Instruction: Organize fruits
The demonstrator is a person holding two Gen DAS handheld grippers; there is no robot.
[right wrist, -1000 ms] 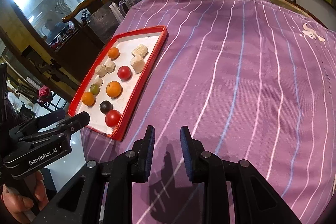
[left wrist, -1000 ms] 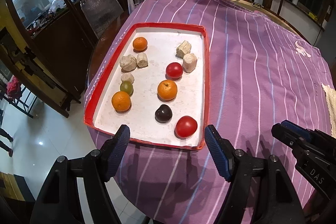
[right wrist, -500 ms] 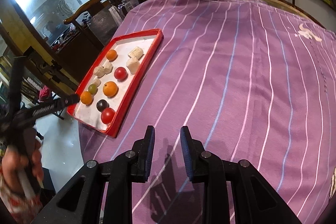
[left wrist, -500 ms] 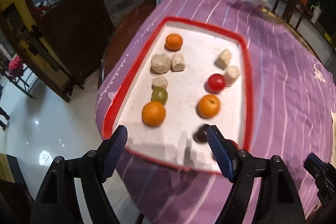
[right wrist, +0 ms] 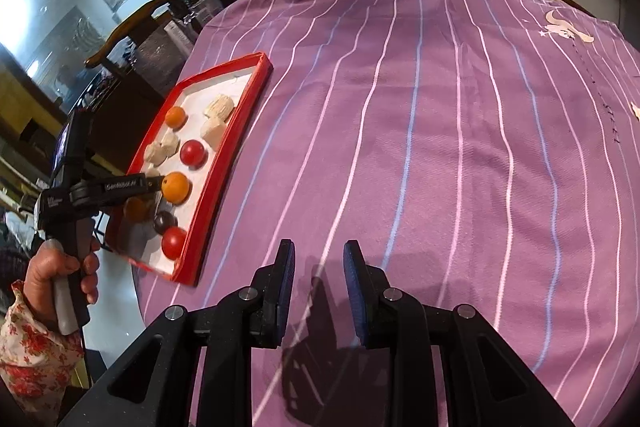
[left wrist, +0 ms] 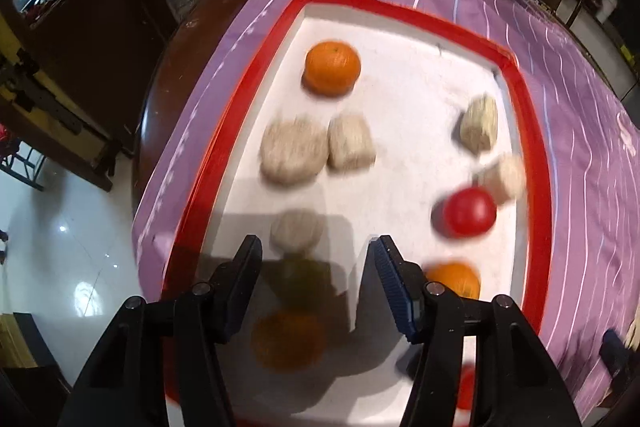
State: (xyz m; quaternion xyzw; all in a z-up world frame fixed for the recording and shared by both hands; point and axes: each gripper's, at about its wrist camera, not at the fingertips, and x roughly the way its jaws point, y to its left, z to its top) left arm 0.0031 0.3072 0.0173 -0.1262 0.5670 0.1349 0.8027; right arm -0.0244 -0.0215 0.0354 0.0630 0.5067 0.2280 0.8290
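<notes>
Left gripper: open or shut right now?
Open. The left gripper has its jaws spread wide over the tray, with the green fruit visible in the gap, nothing clamped.

The left gripper (left wrist: pixel 316 275) hangs over the near end of the tray (left wrist: pixel 532 163), its fingers spread wide. Between them lie a green fruit (left wrist: pixel 298 281) and an orange (left wrist: pixel 290 341), with a pale lump (left wrist: pixel 296 231) just ahead. The tray's raised red rim walls in the left and right sides. Bare white floor lies open in the middle of the tray, past the lumps. The right gripper (right wrist: pixel 318 281) stands over bare striped cloth (right wrist: pixel 440 147), well apart from the tray.
</notes>
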